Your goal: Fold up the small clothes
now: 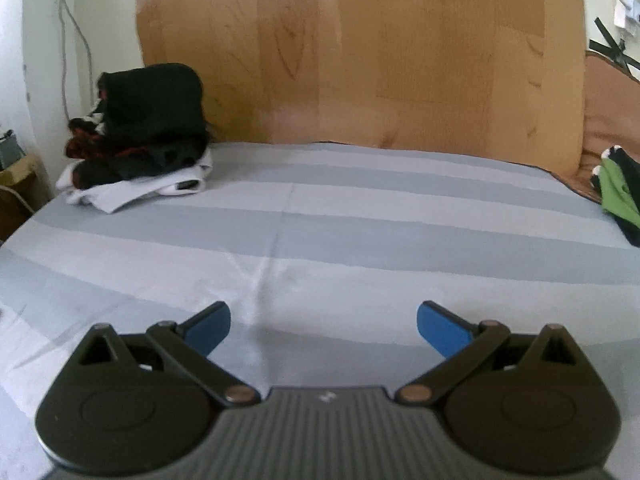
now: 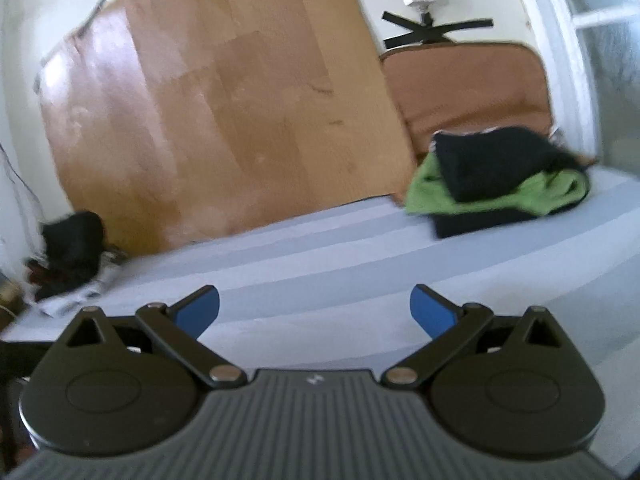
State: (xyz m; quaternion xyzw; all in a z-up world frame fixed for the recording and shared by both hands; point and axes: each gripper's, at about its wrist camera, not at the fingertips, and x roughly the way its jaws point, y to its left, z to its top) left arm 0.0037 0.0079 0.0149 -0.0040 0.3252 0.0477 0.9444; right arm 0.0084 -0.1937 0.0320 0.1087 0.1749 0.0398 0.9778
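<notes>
With both jaws spread and empty, the left hand-held gripper (image 1: 323,326) and right hand-held gripper (image 2: 315,312) hover over bare grey-striped sheet (image 1: 360,216), apparently between garments: rumpled black-and-white clothes heap (image 1: 140,140) far left, folded green-and-black stack (image 2: 500,180) far right.

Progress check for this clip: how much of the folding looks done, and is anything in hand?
Done, apparently: a flat stack of black and green pieces at the sheet's far right. In hand: nothing; the left hand-held gripper and right hand-held gripper are both open over bare sheet. Left: the rumpled dark-and-white pile at the far left looks unfolded.
</notes>
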